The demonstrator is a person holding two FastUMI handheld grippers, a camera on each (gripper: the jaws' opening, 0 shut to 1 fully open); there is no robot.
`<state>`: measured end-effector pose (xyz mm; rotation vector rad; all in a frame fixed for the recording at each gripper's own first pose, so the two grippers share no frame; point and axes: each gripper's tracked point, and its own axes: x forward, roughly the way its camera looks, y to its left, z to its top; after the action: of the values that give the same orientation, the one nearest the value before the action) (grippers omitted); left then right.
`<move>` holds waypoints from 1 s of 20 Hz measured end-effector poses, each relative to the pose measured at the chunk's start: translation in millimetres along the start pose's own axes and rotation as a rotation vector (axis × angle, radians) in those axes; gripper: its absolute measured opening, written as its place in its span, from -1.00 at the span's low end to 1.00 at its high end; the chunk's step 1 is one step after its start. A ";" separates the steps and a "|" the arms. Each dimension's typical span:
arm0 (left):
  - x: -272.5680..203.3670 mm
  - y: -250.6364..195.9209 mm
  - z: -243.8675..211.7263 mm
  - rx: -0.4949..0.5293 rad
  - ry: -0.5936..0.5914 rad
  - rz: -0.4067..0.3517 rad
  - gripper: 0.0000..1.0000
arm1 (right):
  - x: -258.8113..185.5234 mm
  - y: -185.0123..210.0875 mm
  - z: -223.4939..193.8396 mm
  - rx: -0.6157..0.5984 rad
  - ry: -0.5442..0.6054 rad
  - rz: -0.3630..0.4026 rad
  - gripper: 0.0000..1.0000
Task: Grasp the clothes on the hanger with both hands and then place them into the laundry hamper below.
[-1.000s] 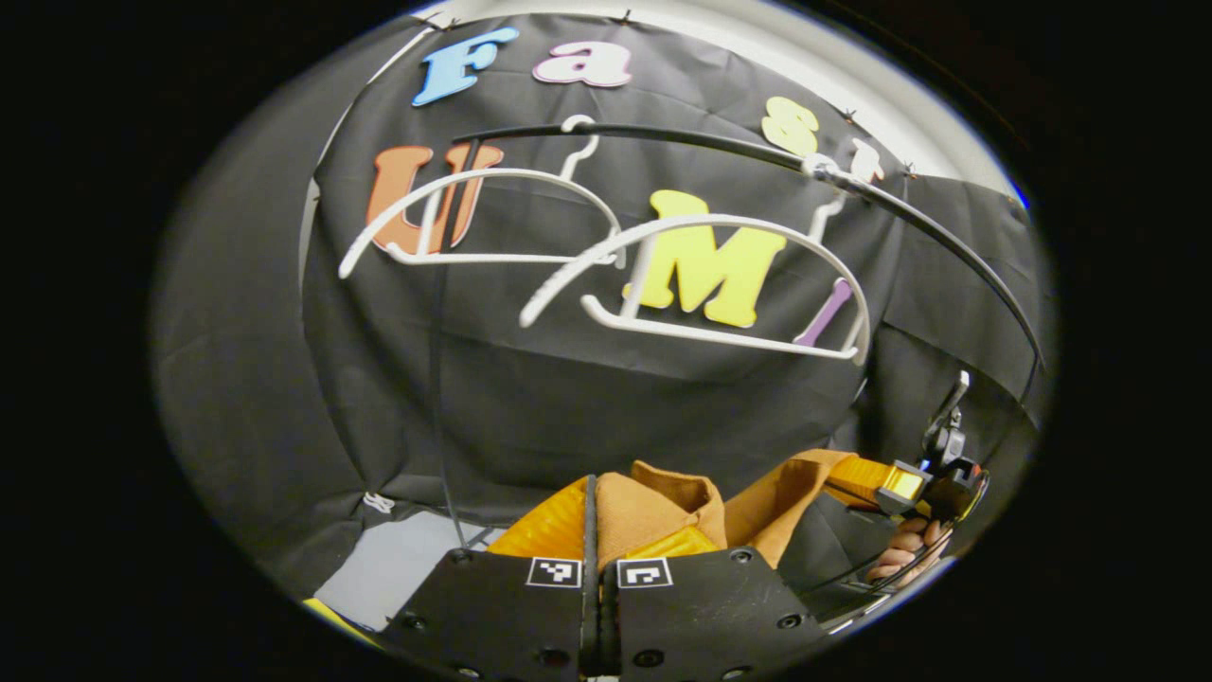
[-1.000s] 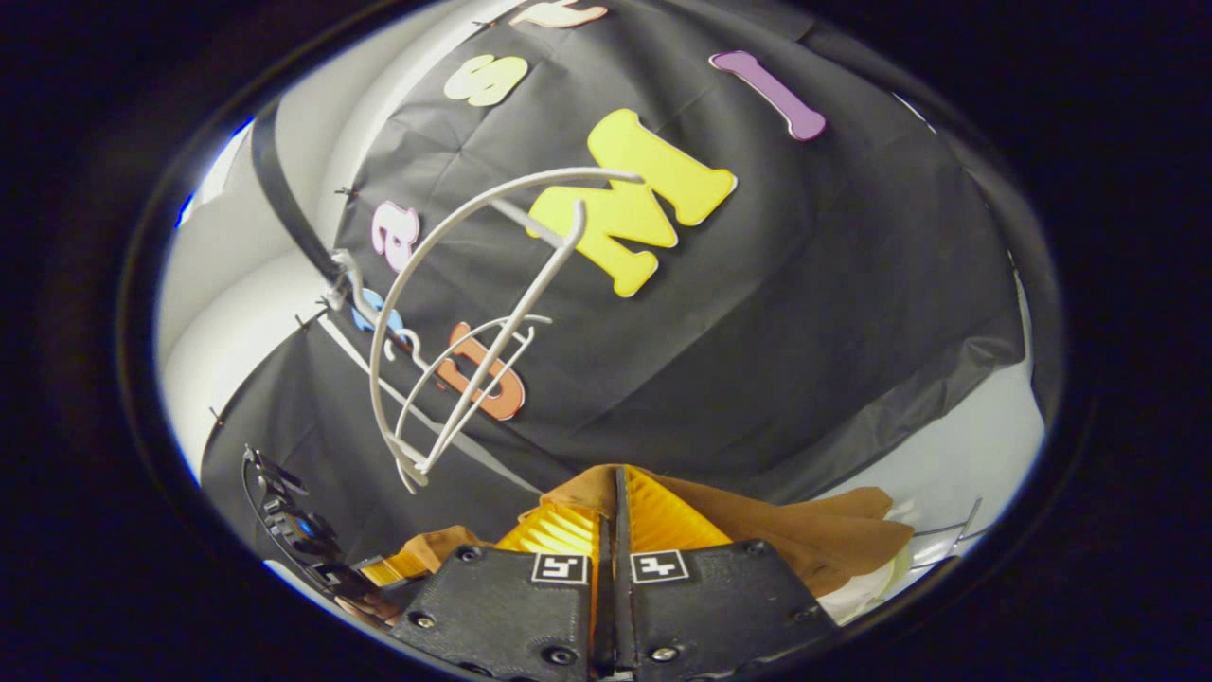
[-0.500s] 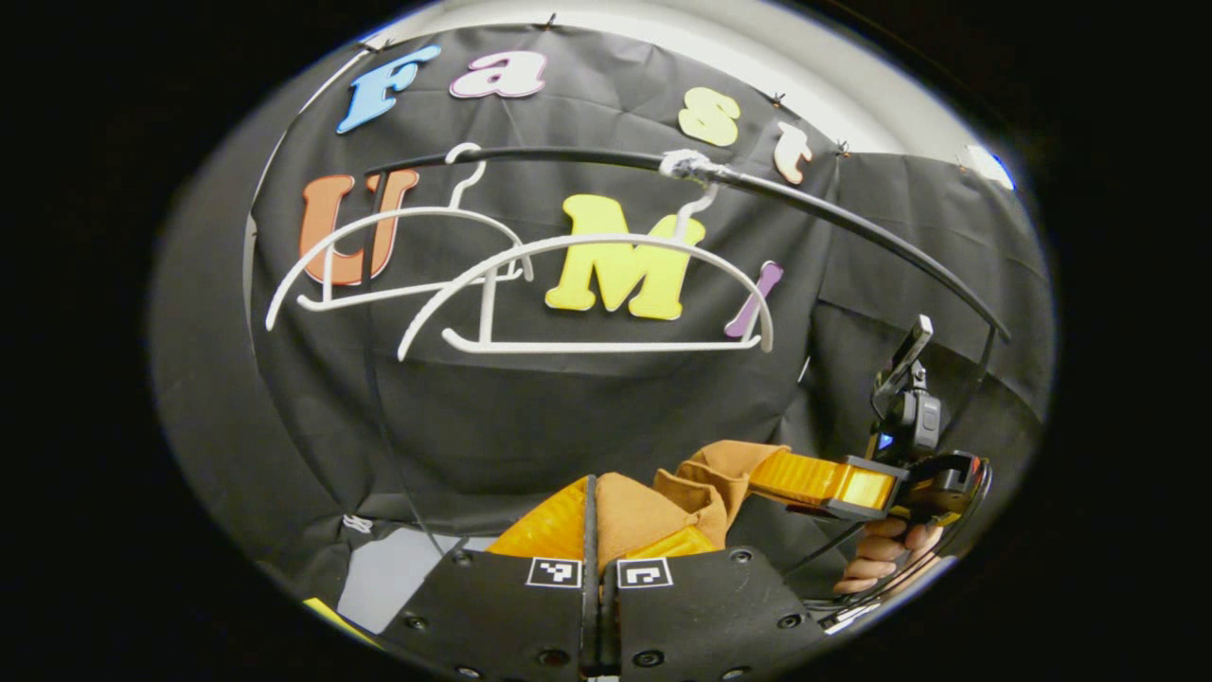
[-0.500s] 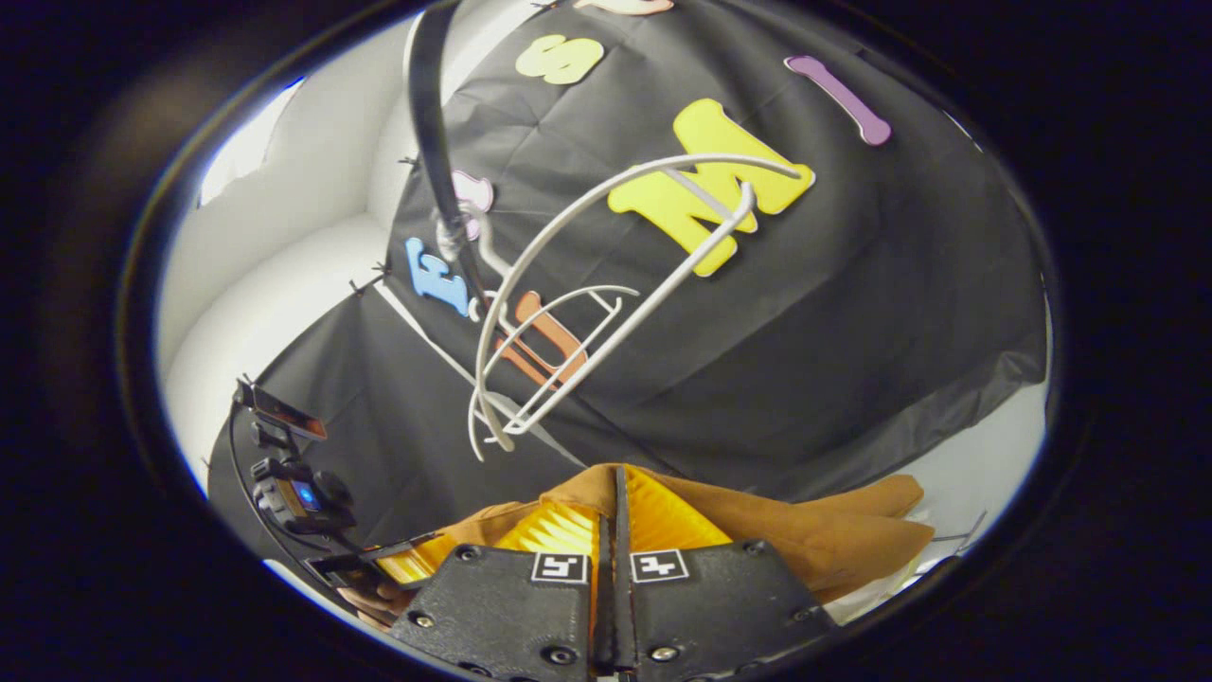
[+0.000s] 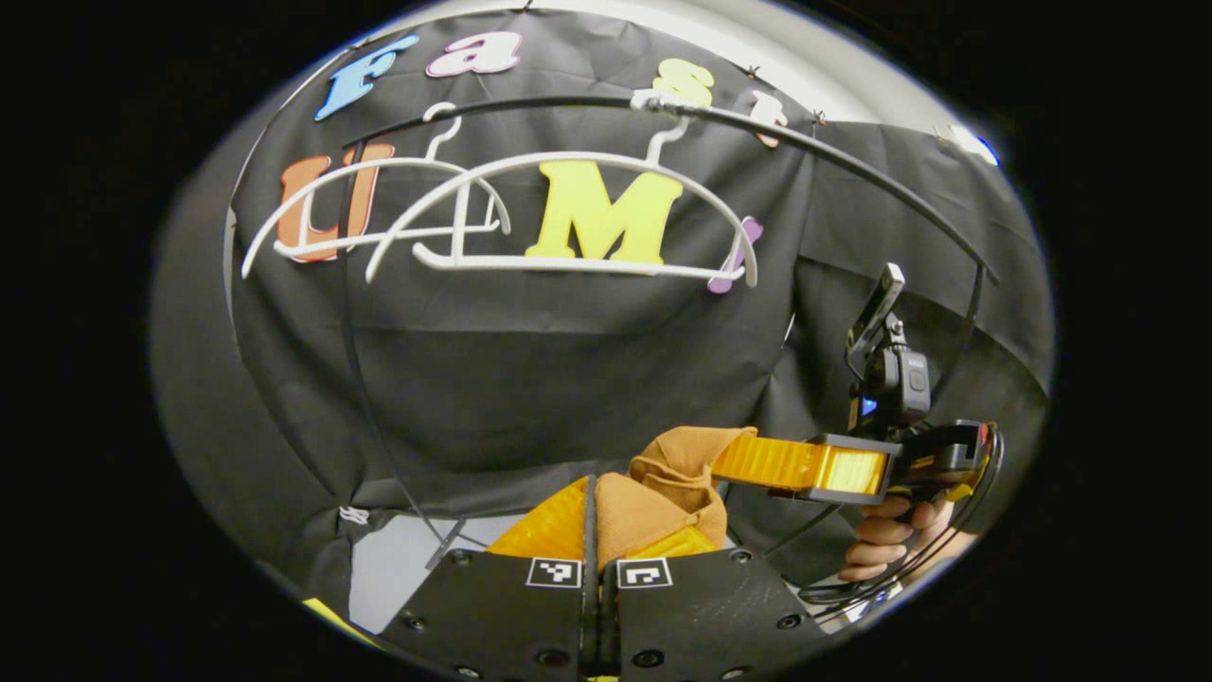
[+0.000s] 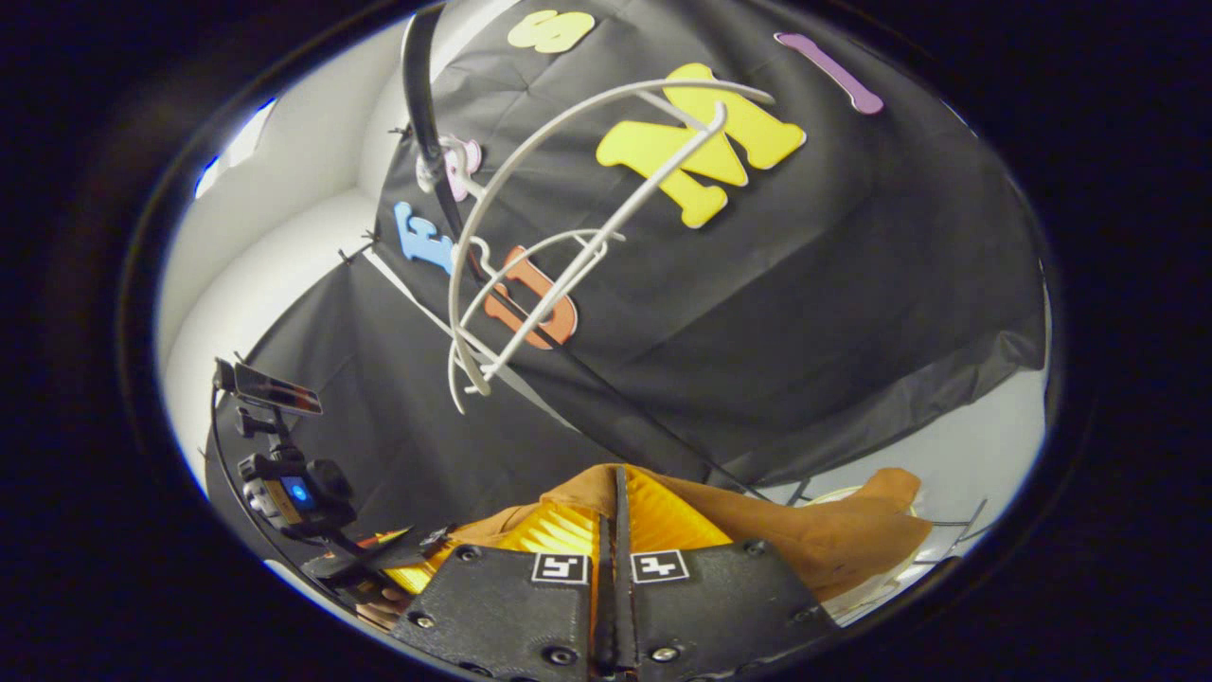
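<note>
At the bottom centre of the left gripper view, the left gripper (image 5: 589, 511) is clamped on the brown garment (image 5: 663, 493), cloth bunched between its closed jaws. The right gripper (image 6: 614, 516) likewise pinches it, fabric trailing lower right; bare hangers (image 5: 568, 218) hang upper left

In the left gripper view, the left gripper (image 5: 591, 516) is clamped on a bunched tan-brown cloth garment (image 5: 663, 483). To the right, the right gripper (image 5: 734, 461), held by a hand (image 5: 890, 545), pinches the same garment. Above, two bare white plastic hangers (image 5: 568, 218) hang from a thin black rail (image 5: 852, 180).
</note>
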<state>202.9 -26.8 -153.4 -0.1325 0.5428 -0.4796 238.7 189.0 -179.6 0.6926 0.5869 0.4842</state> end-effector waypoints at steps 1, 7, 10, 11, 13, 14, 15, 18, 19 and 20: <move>3.6 4.7 -11.7 0.004 0.021 0.008 -1.00 | 3.9 -9.9 -7.6 -0.002 0.019 -0.017 -0.92; 30.7 30.8 -77.4 -0.025 0.128 0.051 -0.99 | 29.1 -72.3 -48.3 0.097 0.087 -0.125 -0.93; 47.2 37.3 -105.8 -0.073 0.180 0.062 -1.00 | 37.4 -107.8 -69.3 0.164 0.116 -0.182 -0.93; 50.7 38.4 -114.3 -0.087 0.197 0.067 -0.99 | 39.0 -119.6 -76.9 0.174 0.126 -0.209 -0.93; 53.2 36.5 -126.6 -0.112 0.229 0.074 -0.99 | 44.2 -141.8 -90.8 0.180 0.154 -0.261 -0.92; 56.1 37.8 -132.4 -0.122 0.245 0.077 -0.99 | 46.6 -152.8 -99.9 0.180 0.173 -0.287 -0.93; 60.1 39.7 -141.0 -0.130 0.267 0.082 -0.99 | 47.2 -162.7 -108.1 0.185 0.191 -0.316 -0.93; 72.9 45.5 -169.0 -0.145 0.334 0.105 -0.99 | 52.8 -193.0 -130.8 0.196 0.249 -0.398 -0.92; 78.9 47.4 -175.6 -0.148 0.356 0.115 -1.00 | 53.9 -200.3 -139.7 0.195 0.269 -0.426 -0.92; 84.7 47.8 -183.3 -0.151 0.380 0.125 -1.00 | 56.1 -206.9 -149.1 0.182 0.289 -0.440 -0.92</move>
<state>189.3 -24.0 -360.4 -0.1515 0.9543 -0.3417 229.2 149.4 -437.4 0.6451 1.0373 0.1183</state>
